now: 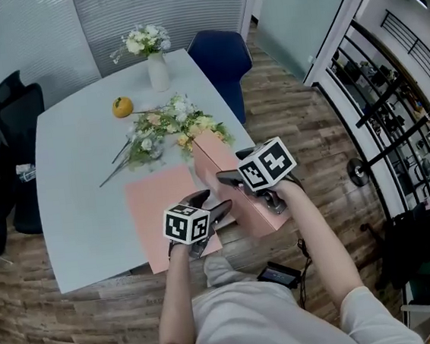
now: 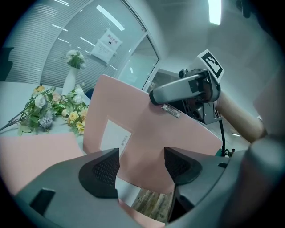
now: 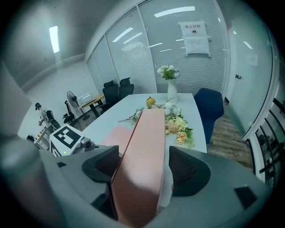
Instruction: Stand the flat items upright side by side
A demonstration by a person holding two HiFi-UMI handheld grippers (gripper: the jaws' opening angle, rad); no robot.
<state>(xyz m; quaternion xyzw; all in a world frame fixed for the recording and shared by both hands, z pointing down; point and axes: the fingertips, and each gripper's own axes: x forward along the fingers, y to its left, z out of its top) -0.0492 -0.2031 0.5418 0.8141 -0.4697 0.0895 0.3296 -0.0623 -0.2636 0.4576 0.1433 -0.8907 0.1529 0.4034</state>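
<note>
Your right gripper (image 3: 143, 165) straddles the upright folder (image 1: 213, 152), jaws wide, not clamped. Left gripper (image 2: 141, 168) is open, folder just ahead.

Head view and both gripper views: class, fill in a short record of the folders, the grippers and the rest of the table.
Upright folder: pink, on edge at the near right corner of the table
Flat folder: pink, lying on the table beside it
Right gripper: jaws apart, astride the upright folder's top edge
Left gripper: jaws apart, facing the upright folder's broad side
Also on table: vase of flowers, orange, loose flowers
</note>
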